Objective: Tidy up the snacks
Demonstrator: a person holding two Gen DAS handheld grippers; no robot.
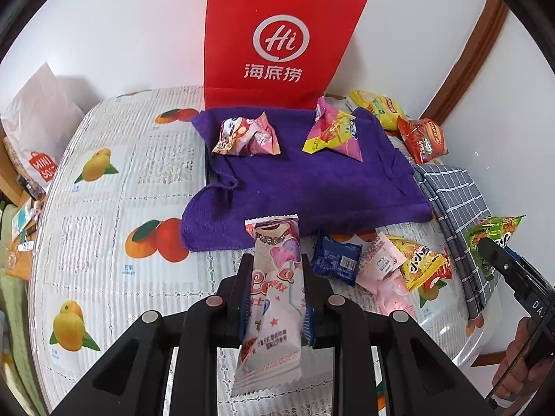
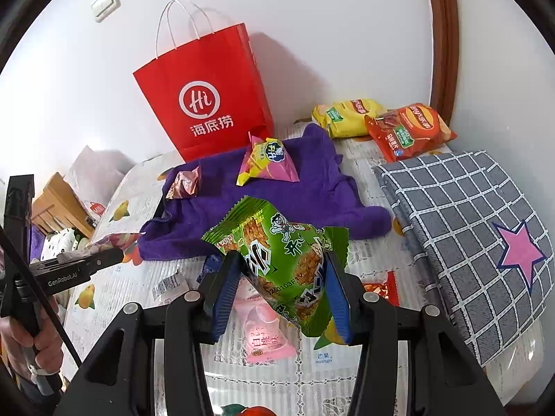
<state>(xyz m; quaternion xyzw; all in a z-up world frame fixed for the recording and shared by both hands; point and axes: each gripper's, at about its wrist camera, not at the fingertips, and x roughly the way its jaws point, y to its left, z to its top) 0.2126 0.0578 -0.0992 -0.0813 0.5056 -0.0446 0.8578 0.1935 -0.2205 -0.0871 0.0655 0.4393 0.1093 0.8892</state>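
Observation:
My left gripper [image 1: 275, 267] is shut on a long pink and white snack bar [image 1: 274, 284], held above the table just short of the purple towel [image 1: 312, 187]. My right gripper [image 2: 281, 260] is shut on a green snack packet [image 2: 281, 260], held above the table; it also shows in the left wrist view [image 1: 492, 239]. On the towel lie a pink foil snack [image 1: 246, 135] and a pink and yellow triangular packet [image 1: 333, 131]. A blue packet [image 1: 334, 258], a pink packet [image 1: 381, 270] and a yellow packet [image 1: 421, 263] lie on the table near the towel's front edge.
A red paper bag [image 1: 277, 38] stands against the wall behind the towel. A yellow chip bag [image 2: 347, 114] and an orange chip bag [image 2: 409, 128] lie at the back right. A grey checked cloth [image 2: 461, 228] with a pink star covers the right side. The fruit-print tablecloth [image 1: 104, 208] spreads left.

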